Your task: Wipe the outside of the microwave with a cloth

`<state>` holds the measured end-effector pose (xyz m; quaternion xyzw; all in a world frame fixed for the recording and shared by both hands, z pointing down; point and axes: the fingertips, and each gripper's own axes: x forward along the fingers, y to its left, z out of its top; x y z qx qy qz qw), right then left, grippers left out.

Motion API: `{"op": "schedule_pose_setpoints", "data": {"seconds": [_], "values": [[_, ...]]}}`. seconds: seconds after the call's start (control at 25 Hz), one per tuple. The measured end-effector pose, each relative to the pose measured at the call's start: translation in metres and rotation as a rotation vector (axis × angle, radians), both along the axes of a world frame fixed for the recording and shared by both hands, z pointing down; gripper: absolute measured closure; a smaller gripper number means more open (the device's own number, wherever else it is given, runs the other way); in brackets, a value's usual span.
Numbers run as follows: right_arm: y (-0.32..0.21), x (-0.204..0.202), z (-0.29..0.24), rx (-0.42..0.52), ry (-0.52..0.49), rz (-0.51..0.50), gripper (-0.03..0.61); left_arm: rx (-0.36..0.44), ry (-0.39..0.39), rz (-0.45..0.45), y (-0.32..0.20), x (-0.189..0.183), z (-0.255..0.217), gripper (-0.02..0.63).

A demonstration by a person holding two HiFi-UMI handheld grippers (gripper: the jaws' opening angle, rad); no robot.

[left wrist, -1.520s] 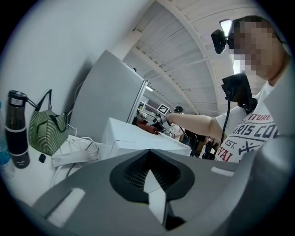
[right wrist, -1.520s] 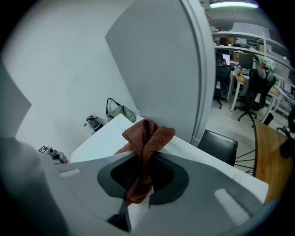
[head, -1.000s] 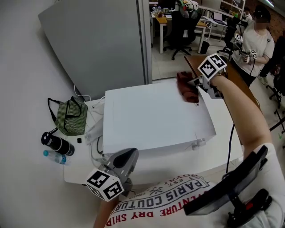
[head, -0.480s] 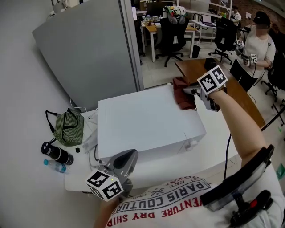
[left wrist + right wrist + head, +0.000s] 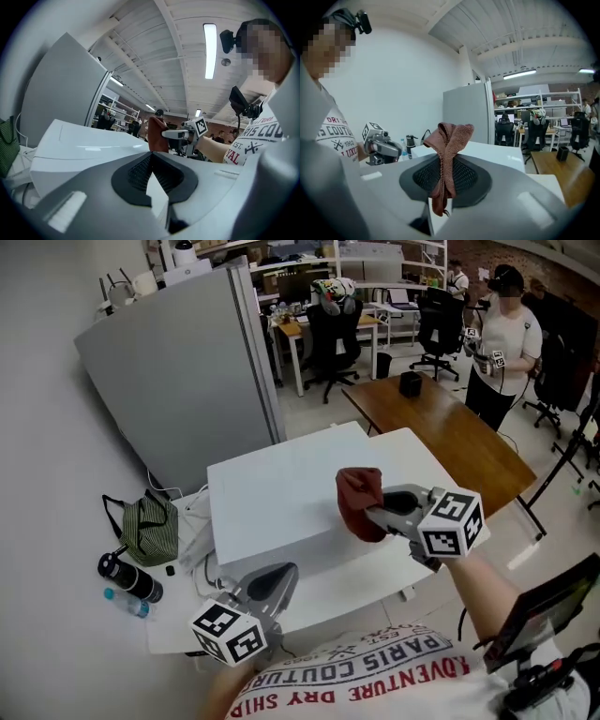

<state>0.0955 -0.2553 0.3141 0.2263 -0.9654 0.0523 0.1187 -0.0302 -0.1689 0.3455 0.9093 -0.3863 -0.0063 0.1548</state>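
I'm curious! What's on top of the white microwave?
The microwave top shows bare white. The red cloth, pinched in the right gripper, covers a patch near the front edge.

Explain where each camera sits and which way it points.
Head view: on the person's head, looking down at the microwave; left tool, right tool and shirt show.
Left tool view: on the left tool, looking along shut, empty jaws across the microwave; shirt shows.
Right tool view: on the right tool, looking along jaws clamped on the cloth; shirt shows.
Shared: each tool view shows the other tool.
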Motion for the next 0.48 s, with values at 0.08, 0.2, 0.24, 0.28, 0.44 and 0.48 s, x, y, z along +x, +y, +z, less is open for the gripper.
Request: {"op": "schedule_pose_setpoints", "data": {"seconds": [0.08,0.2,0.24,0.28,0.44,0.48], "values": [[0.043,-0.008,0.015,-0.008,-0.030,0.009,0.532,-0.011,0.001,0.032,0.021,0.001,0.005,0.607],[0.101,-0.024,0.045,-0.054,-0.050,0.009,0.532,-0.048,0.009,0.055,0.052,-0.003,0.019,0.607],[0.117,-0.028,0.053,-0.077,-0.057,0.011,0.532,-0.061,0.009,0.060,0.061,-0.005,0.024,0.607],[0.132,-0.030,0.060,-0.098,-0.063,0.013,0.534,-0.071,0.008,0.063,0.070,-0.005,0.027,0.607],[0.179,-0.031,0.069,-0.131,-0.084,-0.015,0.534,-0.072,-0.007,0.067,0.108,0.006,0.029,0.607],[0.189,-0.029,0.068,-0.124,-0.090,-0.026,0.534,-0.067,-0.013,0.062,0.117,0.010,0.027,0.607]]}}
